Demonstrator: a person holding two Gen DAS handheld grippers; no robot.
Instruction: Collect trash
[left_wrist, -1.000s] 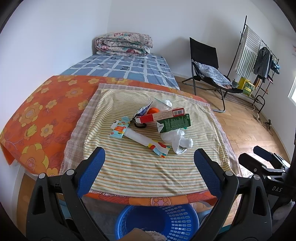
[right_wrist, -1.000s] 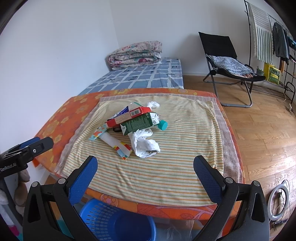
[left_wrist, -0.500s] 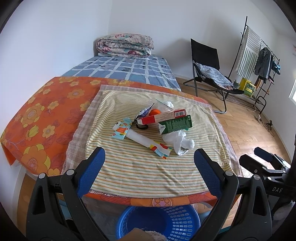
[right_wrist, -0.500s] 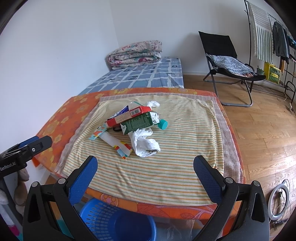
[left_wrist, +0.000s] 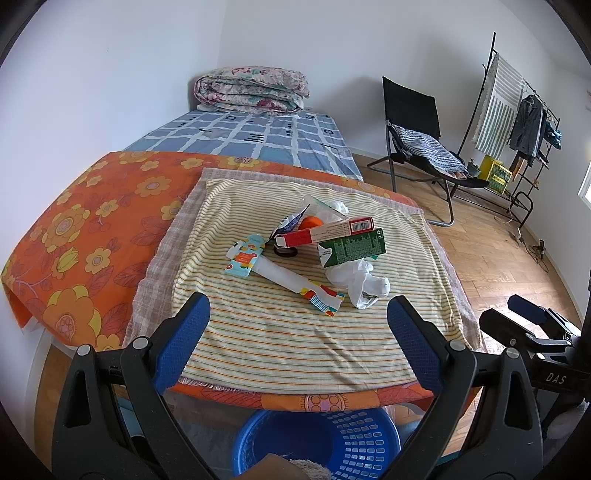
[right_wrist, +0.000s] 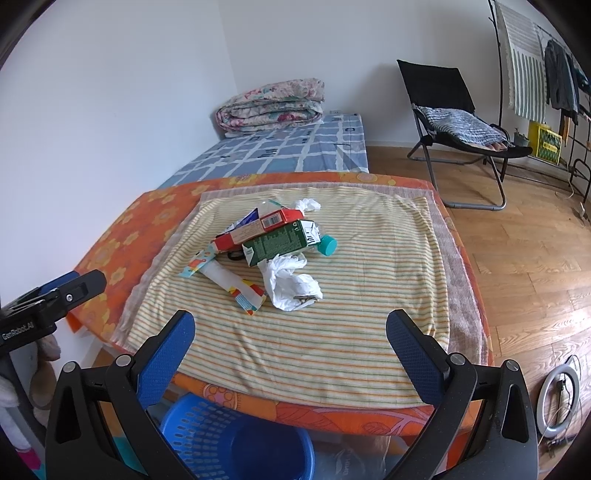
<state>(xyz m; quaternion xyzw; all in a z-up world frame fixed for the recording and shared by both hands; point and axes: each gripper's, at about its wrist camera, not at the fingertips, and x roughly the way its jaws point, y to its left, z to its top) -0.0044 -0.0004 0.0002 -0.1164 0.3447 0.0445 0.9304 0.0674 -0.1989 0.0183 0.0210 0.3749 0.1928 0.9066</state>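
Observation:
A pile of trash lies mid-table on a striped cloth (left_wrist: 280, 332): a red box (left_wrist: 325, 230), a green carton (left_wrist: 352, 247), crumpled white plastic (left_wrist: 360, 282), a colourful wrapped tube (left_wrist: 284, 278), an orange piece (left_wrist: 309, 222). The right wrist view shows the same red box (right_wrist: 258, 229), green carton (right_wrist: 280, 242), white plastic (right_wrist: 291, 282) and a teal cap (right_wrist: 327, 244). My left gripper (left_wrist: 297, 325) is open and empty, short of the pile. My right gripper (right_wrist: 290, 341) is open and empty, also short of it. A blue basket (left_wrist: 321, 439) stands on the floor below the near table edge.
The table carries an orange flowered cover (left_wrist: 74, 240). A bed with a folded quilt (left_wrist: 251, 90) lies behind. A black folding chair (left_wrist: 417, 122) and a clothes rack (left_wrist: 517, 99) stand at the right on the wood floor. A ring light (right_wrist: 557, 398) lies on the floor.
Both grippers have drifted slightly; the pile sits a little lower in the left wrist view. Nothing on the table has moved. Both jaws stay open.

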